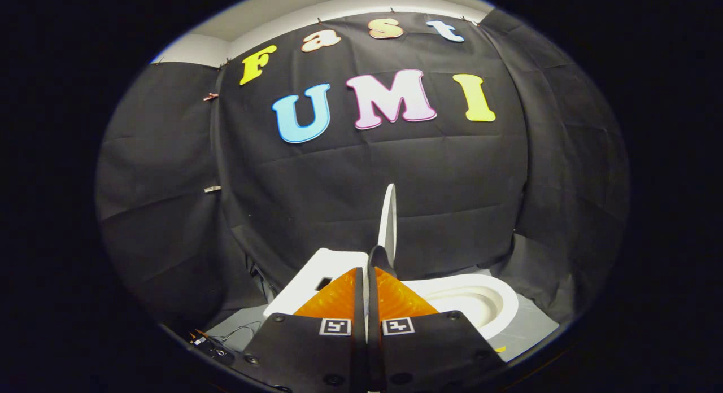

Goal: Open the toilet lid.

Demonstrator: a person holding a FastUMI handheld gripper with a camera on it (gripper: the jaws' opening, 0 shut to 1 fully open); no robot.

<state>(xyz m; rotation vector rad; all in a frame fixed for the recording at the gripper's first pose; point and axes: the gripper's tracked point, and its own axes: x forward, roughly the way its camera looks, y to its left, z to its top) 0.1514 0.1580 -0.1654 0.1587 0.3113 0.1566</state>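
Note:
A white toilet stands on the grey floor beyond my gripper (374, 258). Its lid (388, 215) stands upright and is seen edge-on, rising from just behind my fingertips, between the flat white tank top (323, 269) to the left and the open bowl (480, 302) to the right. The bowl's rim and hollow are uncovered. My two orange fingers (339, 300) are pressed together with only a hairline gap and nothing between them. I cannot tell whether the tips touch the foot of the lid.
Black cloth walls close in behind and on both sides of the toilet. Thin cables and a small device (210, 343) lie on the floor to the left of the fingers. A yellow mark (500, 349) sits on the floor by the bowl.

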